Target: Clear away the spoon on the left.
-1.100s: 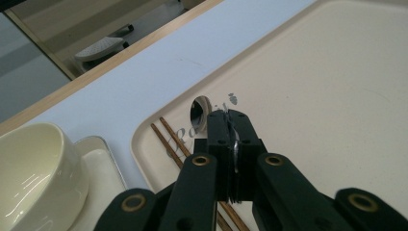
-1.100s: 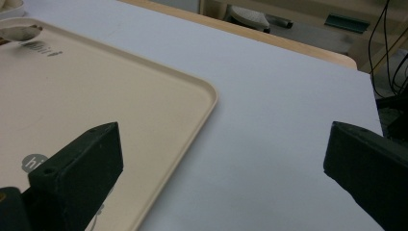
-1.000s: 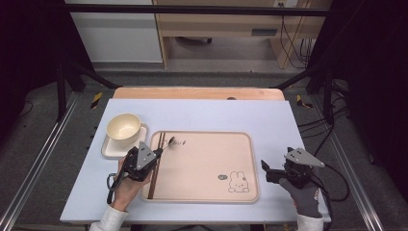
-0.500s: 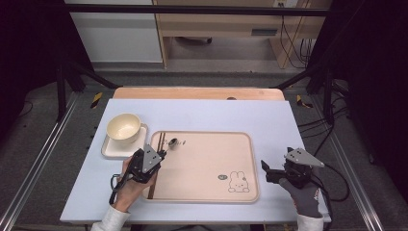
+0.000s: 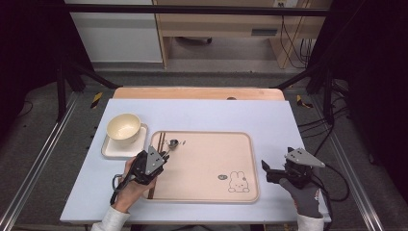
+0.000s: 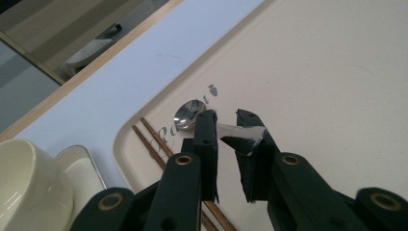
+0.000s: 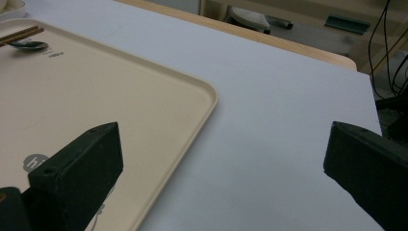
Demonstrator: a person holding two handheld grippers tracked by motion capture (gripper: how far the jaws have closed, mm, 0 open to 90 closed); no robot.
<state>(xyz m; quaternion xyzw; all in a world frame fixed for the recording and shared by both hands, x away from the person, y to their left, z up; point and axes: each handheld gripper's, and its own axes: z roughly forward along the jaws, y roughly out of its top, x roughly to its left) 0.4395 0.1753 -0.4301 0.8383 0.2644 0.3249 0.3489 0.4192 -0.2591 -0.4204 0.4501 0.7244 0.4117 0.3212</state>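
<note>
A metal spoon (image 5: pixel 172 143) lies at the far left of the beige tray (image 5: pixel 211 163), its bowl (image 6: pixel 188 114) pointing away from me. My left gripper (image 5: pixel 162 156) is at the spoon's handle. In the left gripper view this gripper (image 6: pixel 226 118) has its jaws nearly together, with the shiny handle pinched between them. Two brown chopsticks (image 6: pixel 150 139) lie just left of the spoon, along the tray's edge (image 5: pixel 159 138). My right gripper (image 5: pixel 266 172) hovers over the table right of the tray, open (image 7: pixel 223 154), with nothing between its jaws.
A cream bowl (image 5: pixel 123 127) sits on a small white square plate (image 5: pixel 114 150) left of the tray. The tray has a rabbit print (image 5: pixel 237 182) at its near right corner. The blue tabletop (image 5: pixel 269 120) ends in a wooden strip at the far side.
My left gripper has edged slightly right and nearer along the tray's left side. The spoon and the right gripper stay where they were.
</note>
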